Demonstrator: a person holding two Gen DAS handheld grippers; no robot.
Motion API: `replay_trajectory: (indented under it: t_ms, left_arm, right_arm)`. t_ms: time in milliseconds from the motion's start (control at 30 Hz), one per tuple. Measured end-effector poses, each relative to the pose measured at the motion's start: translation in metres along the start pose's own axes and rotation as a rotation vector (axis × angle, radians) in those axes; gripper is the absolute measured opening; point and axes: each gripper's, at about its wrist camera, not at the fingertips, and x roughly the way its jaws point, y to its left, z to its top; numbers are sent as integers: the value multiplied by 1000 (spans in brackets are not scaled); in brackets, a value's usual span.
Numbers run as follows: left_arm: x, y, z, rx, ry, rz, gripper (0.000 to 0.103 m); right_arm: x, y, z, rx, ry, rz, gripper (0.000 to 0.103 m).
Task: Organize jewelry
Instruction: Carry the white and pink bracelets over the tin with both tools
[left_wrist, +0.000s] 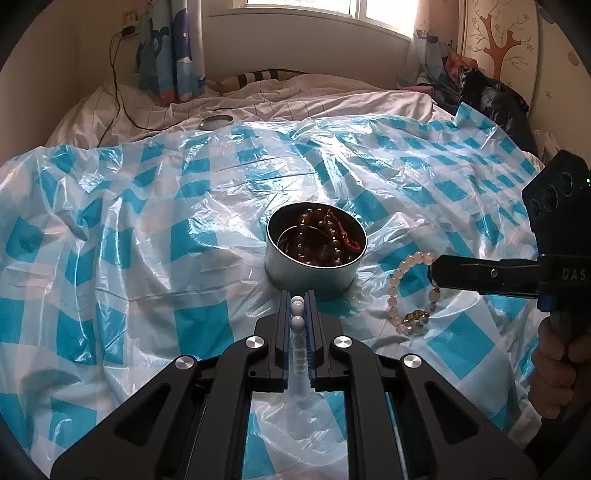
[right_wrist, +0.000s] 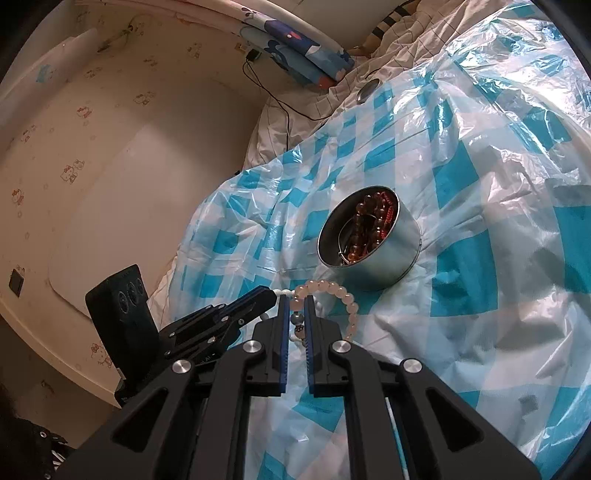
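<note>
Round metal tin (left_wrist: 316, 246) sits on the checked plastic sheet (left_wrist: 110, 229), directly ahead of the left gripper (left_wrist: 297, 308) and near its tips; brown beads already inside. Left jaws clamped on a white bead strand (left_wrist: 297, 325), which runs back along the fingers. Right gripper (right_wrist: 297, 314) clamped on the pink bead bracelet (right_wrist: 332, 288), tin ahead and to its right (bracelet loop hangs sideways). Left is nearer, pitched steeply down; right is shallower.

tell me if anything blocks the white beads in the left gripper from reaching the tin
Nothing visible does. The left gripper is shut on the white bead string just short of the round metal tin. Its top is open, with only brown beads inside. The pink bracelet lies off to the side.
</note>
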Motion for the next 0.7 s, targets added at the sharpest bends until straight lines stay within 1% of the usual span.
replay_trajectory:
  t_ms: [700]
  left_arm:
    - [4,-2,10,-5,-10,-2,7]
  right_arm:
    - [-5,-4,4,10,-11,6,9]
